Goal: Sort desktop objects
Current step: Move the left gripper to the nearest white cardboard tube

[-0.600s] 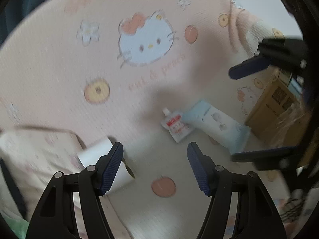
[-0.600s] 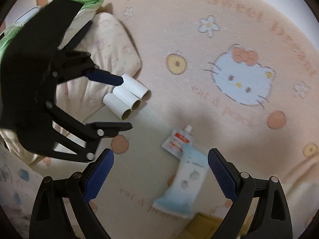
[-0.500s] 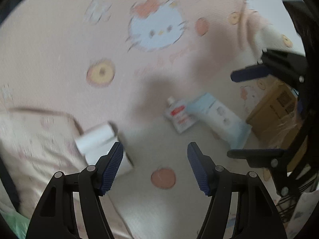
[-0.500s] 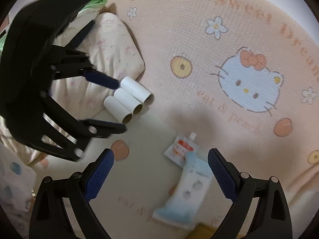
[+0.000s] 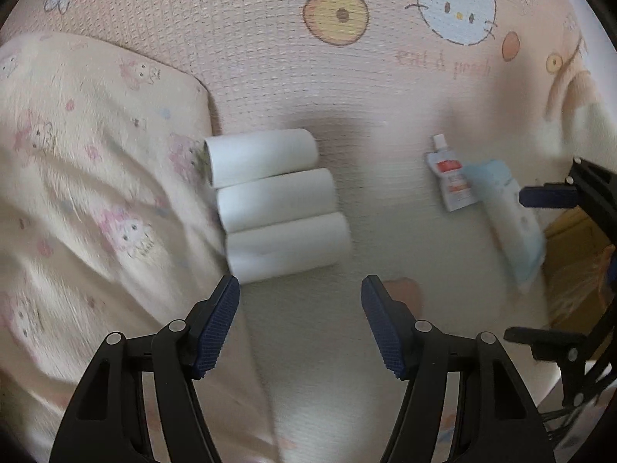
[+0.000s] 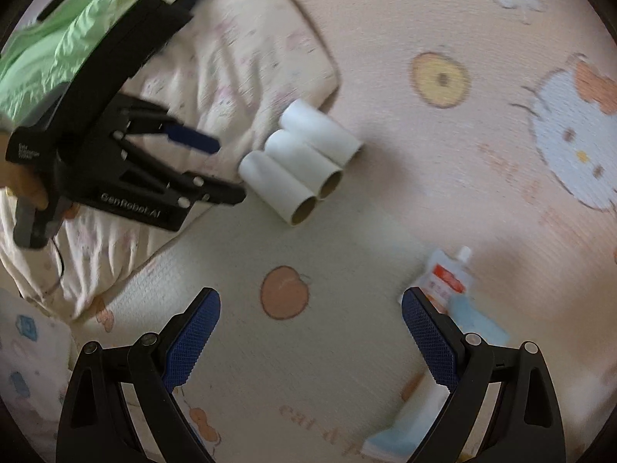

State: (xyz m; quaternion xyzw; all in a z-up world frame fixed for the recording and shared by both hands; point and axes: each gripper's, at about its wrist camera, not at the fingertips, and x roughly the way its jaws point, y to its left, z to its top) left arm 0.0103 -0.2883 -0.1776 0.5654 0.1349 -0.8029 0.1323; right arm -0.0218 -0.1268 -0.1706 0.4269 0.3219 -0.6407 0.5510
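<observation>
Three white paper rolls (image 5: 275,200) lie side by side, touching one another, on my pink cartoon-cat blanket (image 5: 270,58), their left ends against the edge of a cream printed pillow (image 5: 96,177) at nine o'clock in my left wrist view. My left gripper (image 5: 300,322) hangs over the blanket just short of the nearest roll, jaws spread wide with nothing between the blue pads (image 5: 216,328). At three o'clock from the rolls, well apart from them, a small white pouch with a red label (image 5: 451,177) lies with its corner tucked against a pale blue tube (image 5: 509,223), and a brown cardboard box (image 5: 578,266) sits just beyond the tube. My right gripper (image 6: 310,341) is released as well, empty, pointing steeply down over a peach printed on the blanket (image 6: 284,292); the pouch and tube show at four o'clock there, partly behind the right finger. Something green and crumpled (image 6: 77,23) lies at eleven o'clock in my right wrist view.
</observation>
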